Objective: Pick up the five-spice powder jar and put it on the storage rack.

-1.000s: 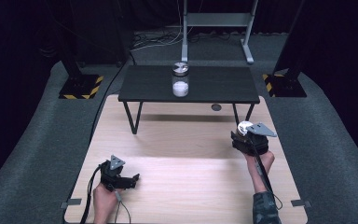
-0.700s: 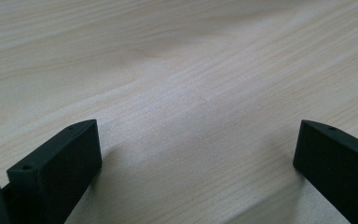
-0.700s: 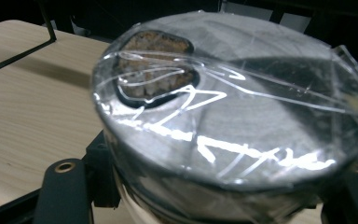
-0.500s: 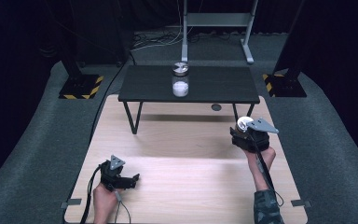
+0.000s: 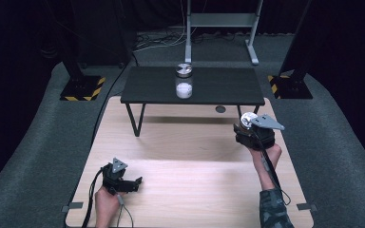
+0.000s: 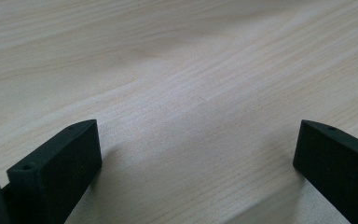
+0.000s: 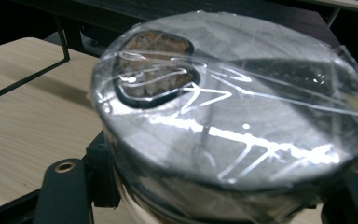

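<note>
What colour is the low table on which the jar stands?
Black, top and legs; the low table with the jar shows best in the high view.

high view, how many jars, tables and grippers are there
jars: 2, one on the black table, one in the right gripper
tables: 2, black and wooden
grippers: 2, left and right
total: 6

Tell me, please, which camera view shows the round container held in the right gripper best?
The right gripper view: the foil-sealed round container sits close up between the right gripper's black jaws. The high view shows it as a small pale disc at the gripper's front; the left gripper view faces bare wood.
</note>
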A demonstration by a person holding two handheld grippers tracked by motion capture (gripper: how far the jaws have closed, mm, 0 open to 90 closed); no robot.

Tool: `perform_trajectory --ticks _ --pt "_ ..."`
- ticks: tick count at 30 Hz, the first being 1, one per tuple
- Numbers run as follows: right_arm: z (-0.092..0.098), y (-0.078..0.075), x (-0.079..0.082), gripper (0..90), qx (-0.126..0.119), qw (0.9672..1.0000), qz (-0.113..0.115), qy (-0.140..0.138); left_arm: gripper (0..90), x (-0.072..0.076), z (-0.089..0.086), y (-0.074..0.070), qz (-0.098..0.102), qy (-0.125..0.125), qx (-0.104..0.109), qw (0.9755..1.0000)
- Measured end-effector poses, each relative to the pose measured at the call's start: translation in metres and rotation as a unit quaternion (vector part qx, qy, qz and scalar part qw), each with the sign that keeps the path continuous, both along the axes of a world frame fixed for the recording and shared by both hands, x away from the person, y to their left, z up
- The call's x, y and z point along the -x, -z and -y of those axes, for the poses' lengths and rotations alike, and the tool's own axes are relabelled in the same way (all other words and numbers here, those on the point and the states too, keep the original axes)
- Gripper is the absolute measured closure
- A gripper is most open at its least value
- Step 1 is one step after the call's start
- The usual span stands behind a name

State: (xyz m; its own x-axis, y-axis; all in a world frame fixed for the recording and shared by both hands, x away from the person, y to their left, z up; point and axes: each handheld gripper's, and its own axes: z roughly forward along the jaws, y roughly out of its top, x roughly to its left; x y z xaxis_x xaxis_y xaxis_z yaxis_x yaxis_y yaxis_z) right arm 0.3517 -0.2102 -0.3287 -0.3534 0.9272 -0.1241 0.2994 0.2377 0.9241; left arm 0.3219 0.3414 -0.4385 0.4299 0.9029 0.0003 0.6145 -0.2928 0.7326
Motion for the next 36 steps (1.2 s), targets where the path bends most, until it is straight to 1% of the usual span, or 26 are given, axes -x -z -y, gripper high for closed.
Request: perform_trajectory --ticks 5,10,24,36 --pt "0.0 -0.009 0.0 29.4 0.001 1.0 0.006 -0.006 0.6 0.0 0.0 0.0 0.0 0.0 0.0 1.0" --pt "-0.003 -0.017 0.0 29.4 0.009 0.9999 0.01 -0.01 0.6 0.0 0.0 0.0 0.0 0.0 0.0 1.0" --pt "-0.004 -0.036 -0.003 29.3 0.012 0.9996 0.022 -0.016 0.6 0.0 0.0 0.0 0.0 0.0 0.001 1.0" --pt "-0.007 -0.056 -0.007 29.4 0.016 0.9991 0.029 -0.025 0.6 0.0 0.0 0.0 0.0 0.001 0.0 1.0"
